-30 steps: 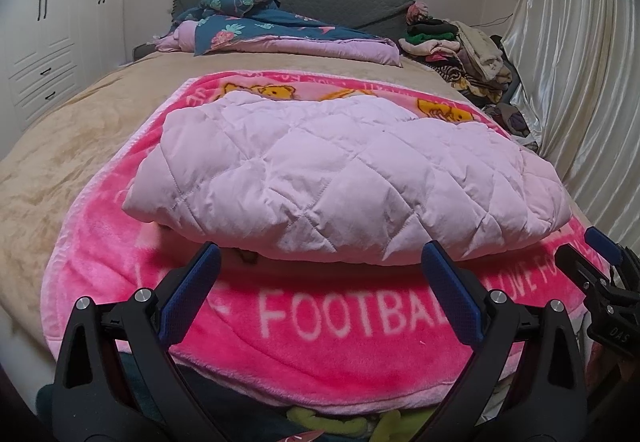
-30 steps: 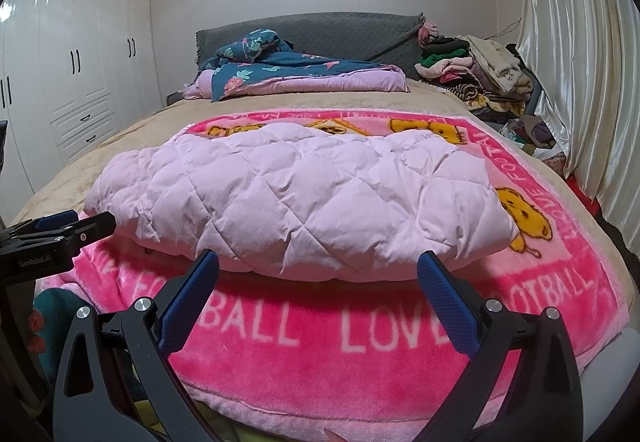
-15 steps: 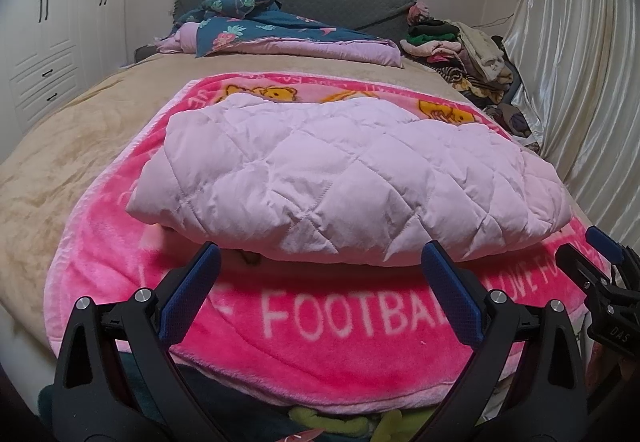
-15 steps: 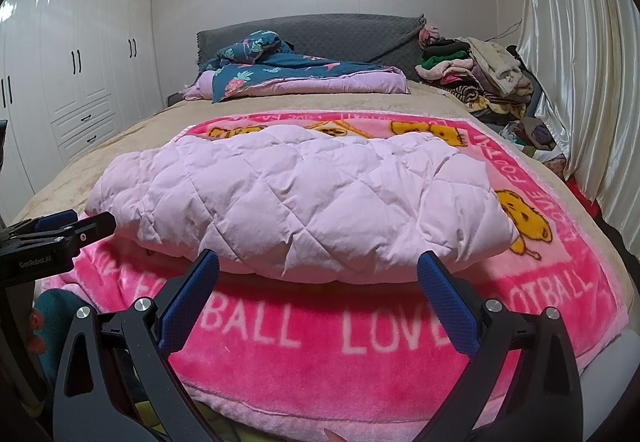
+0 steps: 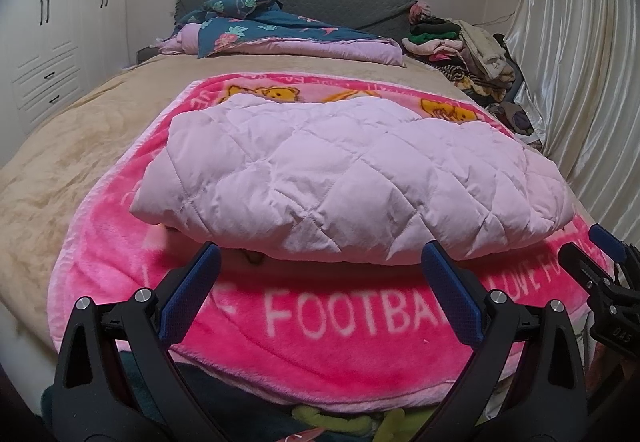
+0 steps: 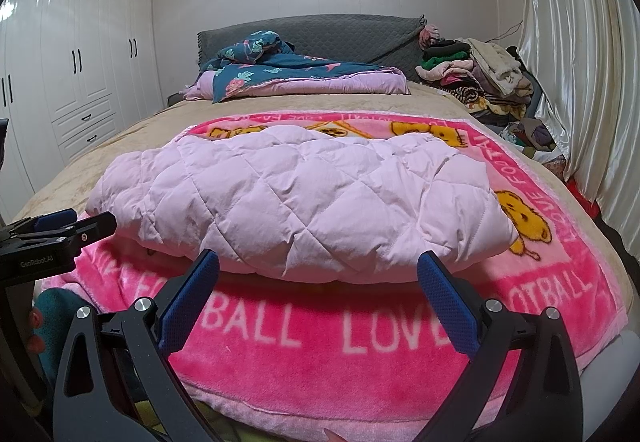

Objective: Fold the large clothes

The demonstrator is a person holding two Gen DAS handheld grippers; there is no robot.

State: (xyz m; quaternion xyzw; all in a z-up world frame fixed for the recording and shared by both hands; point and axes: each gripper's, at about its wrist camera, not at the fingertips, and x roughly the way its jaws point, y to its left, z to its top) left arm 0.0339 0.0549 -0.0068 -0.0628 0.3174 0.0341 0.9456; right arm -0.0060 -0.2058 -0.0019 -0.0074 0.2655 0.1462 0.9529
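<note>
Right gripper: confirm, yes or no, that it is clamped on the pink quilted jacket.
No: the right gripper stands open and empty, short of the folded pink quilted jacket on the pink blanket.

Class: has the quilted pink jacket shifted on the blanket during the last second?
No. The quilted pink jacket lies as before above the blanket lettering.

left claw (image 5: 318, 288): bottom of its own view, blue-padded fingers spread wide, holding nothing
right claw (image 6: 318, 288): bottom of its own view, fingers equally wide apart, also empty
</note>
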